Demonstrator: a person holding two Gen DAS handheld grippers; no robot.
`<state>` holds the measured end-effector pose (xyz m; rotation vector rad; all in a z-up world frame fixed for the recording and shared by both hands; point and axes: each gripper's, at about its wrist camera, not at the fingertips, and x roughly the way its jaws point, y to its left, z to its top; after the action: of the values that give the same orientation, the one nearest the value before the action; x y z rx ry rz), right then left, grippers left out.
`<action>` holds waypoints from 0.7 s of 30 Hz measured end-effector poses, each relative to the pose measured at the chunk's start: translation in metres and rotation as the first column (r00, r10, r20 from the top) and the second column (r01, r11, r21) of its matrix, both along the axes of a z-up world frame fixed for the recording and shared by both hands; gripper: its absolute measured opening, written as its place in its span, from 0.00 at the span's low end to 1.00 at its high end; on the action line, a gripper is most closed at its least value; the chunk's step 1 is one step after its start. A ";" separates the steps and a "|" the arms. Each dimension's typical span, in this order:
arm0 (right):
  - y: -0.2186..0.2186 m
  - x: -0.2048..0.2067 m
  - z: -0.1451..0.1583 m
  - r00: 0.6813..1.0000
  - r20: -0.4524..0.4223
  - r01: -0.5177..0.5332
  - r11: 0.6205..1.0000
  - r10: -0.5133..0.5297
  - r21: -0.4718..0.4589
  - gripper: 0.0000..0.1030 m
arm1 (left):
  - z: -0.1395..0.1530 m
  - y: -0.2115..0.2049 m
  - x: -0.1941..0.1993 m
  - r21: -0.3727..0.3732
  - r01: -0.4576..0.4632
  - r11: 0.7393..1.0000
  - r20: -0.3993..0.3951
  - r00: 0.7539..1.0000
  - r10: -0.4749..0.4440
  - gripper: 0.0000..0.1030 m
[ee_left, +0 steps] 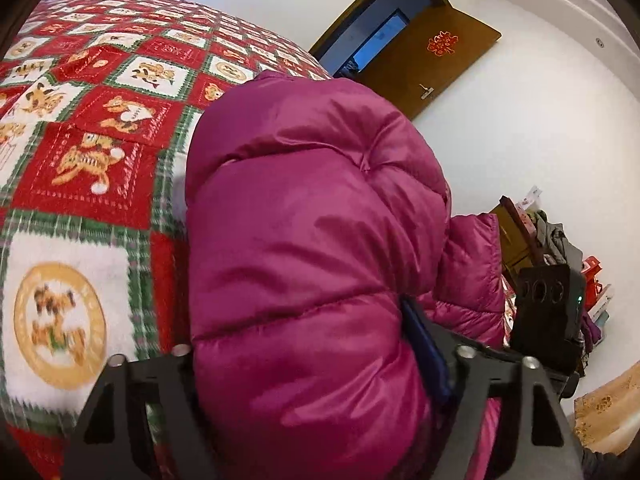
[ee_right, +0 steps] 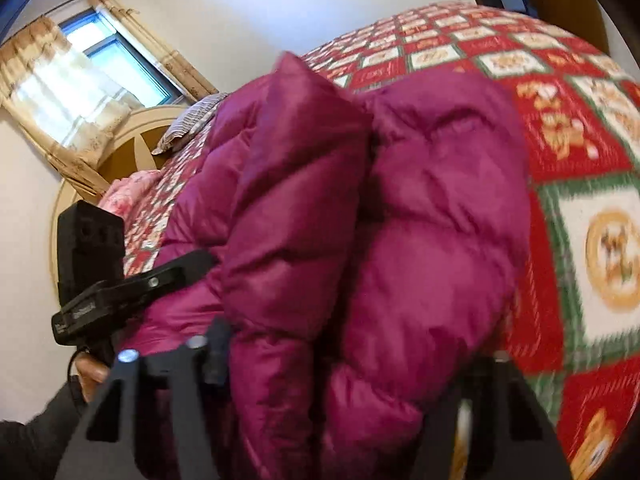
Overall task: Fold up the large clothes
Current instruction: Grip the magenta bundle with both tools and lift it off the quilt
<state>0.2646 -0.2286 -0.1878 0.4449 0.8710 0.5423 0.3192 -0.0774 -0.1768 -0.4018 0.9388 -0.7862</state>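
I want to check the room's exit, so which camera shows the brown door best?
The left wrist view: the brown door stands open at top centre, with a red ornament and its handle visible. The right wrist view shows only a brown sliver at its top right edge, too little to tell.

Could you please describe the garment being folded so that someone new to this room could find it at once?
Find the bed with the red, green and white teddy-bear quilt. Bunched on the quilt lies a shiny magenta quilted puffer jacket. It is the only plain-coloured, glossy, puffy thing there, unlike the patterned bedding beneath it.
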 end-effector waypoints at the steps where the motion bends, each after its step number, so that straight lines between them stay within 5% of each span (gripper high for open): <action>1: 0.001 -0.007 0.001 1.000 -0.009 0.007 1.000 -0.007 0.008 0.49 | 0.001 -0.001 -0.004 0.002 -0.001 1.000 -0.003 1.000 0.001 0.71; 5: 0.000 -0.040 0.009 1.000 -0.024 0.017 0.999 -0.016 0.050 0.39 | 0.015 -0.001 -0.033 -0.017 0.005 1.000 0.015 1.000 -0.004 0.70; 11: -0.032 -0.094 0.044 0.997 0.026 0.065 0.991 -0.069 0.116 0.37 | 0.064 -0.025 -0.074 -0.046 0.089 0.995 0.109 0.991 -0.083 0.70; 16: -0.099 -0.145 0.101 0.976 0.129 0.165 0.981 -0.177 0.100 0.37 | 0.116 -0.090 -0.093 -0.109 0.229 0.967 0.187 0.961 -0.206 0.70; 21: -0.188 -0.193 0.140 0.924 0.199 0.328 0.944 -0.328 0.032 0.37 | 0.134 -0.189 -0.102 -0.126 0.351 0.928 0.193 0.926 -0.324 0.70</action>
<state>0.0720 -0.4169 -0.0475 0.5127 0.5852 0.2703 0.2174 -0.2668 -0.0425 -0.3074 0.7976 -1.1991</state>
